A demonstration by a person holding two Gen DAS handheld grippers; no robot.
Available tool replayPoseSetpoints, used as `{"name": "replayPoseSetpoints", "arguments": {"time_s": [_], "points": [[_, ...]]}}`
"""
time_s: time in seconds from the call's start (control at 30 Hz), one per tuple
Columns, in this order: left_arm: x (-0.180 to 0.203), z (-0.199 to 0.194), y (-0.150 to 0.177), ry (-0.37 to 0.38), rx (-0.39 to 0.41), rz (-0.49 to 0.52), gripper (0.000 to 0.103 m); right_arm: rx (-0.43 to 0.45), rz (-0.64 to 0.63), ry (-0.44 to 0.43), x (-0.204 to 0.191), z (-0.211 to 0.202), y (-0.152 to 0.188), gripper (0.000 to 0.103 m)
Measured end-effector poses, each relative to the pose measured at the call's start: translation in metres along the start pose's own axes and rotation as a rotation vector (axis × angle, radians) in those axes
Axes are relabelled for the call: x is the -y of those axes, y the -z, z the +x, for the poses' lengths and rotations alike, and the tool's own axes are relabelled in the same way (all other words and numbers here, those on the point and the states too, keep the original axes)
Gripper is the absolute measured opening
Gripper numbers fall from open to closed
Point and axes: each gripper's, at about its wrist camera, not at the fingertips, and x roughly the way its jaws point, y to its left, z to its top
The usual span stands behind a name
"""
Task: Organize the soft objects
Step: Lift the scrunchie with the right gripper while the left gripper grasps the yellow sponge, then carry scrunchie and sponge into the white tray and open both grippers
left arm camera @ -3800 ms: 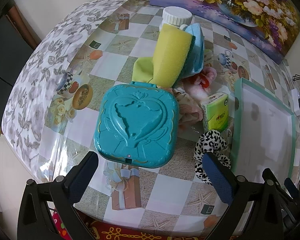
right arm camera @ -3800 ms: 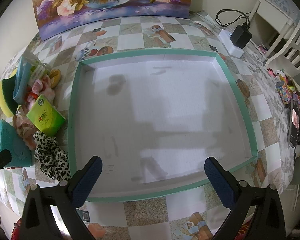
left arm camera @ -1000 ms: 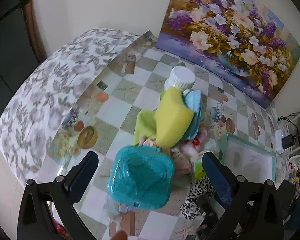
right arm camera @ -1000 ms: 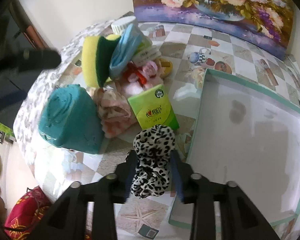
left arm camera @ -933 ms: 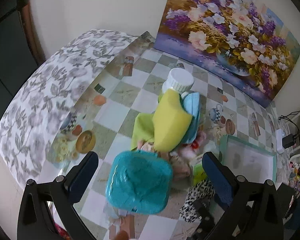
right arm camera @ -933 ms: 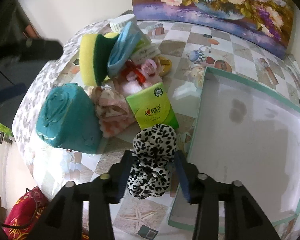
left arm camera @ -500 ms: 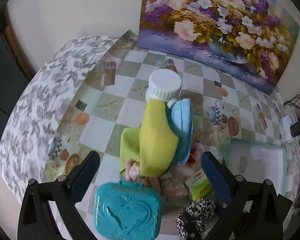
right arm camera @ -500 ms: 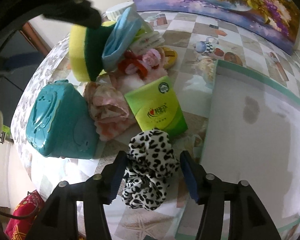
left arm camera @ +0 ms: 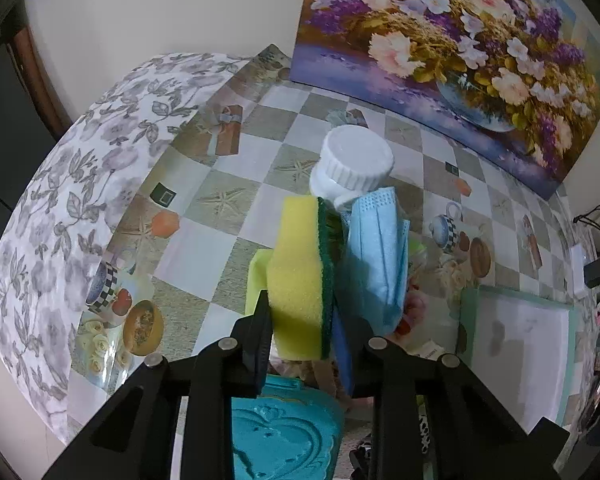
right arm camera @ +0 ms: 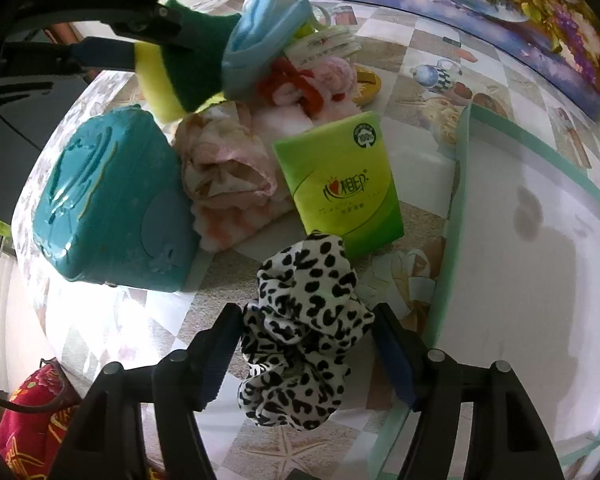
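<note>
tray (right arm camera: 540,280): open | pile: tissue pack (right arm camera: 340,184), teal case (right arm camera: 112,200) crowd

Left gripper (left arm camera: 303,344): I see my jaws pinching the yellow sponge (left arm camera: 300,280), green scrub side facing right. Blue face mask (left arm camera: 374,256) touching that side. White-capped jar (left arm camera: 354,164) behind. Teal case (left arm camera: 284,432) below. Tray (left arm camera: 470,320) at right.

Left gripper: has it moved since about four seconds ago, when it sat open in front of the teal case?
Yes. The left gripper has gone forward past the teal case toward the white-capped jar, and its fingers have closed on the yellow sponge.
</note>
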Motion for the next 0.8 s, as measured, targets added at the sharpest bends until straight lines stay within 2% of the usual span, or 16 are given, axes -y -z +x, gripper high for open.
{"name": "replayPoseSetpoints", "arguments": {"time_s": [0.4, 0.43, 0.53, 0.67, 0.8], "points": [[-0.015, -0.012, -0.004, -0.01, 0.007, -0.05, 0.028, 0.03, -0.076, 0.088, -0.019, 0.007, 0.016, 0.07], [-0.015, -0.013, -0.004, -0.011, 0.007, -0.053, 0.028, 0.034, -0.075, 0.087, -0.02, 0.007, 0.016, 0.067], [-0.018, -0.017, -0.004, -0.007, 0.011, -0.059, 0.028, 0.047, -0.069, 0.082, -0.018, 0.004, 0.017, 0.043], [-0.02, -0.023, -0.005, -0.006, 0.024, -0.064, 0.028, 0.046, -0.051, 0.054, -0.015, 0.0, 0.018, 0.037], [-0.023, -0.03, -0.006, -0.004, 0.041, -0.07, 0.028, 0.064, -0.037, 0.033, -0.014, -0.008, 0.017, 0.035]]}}
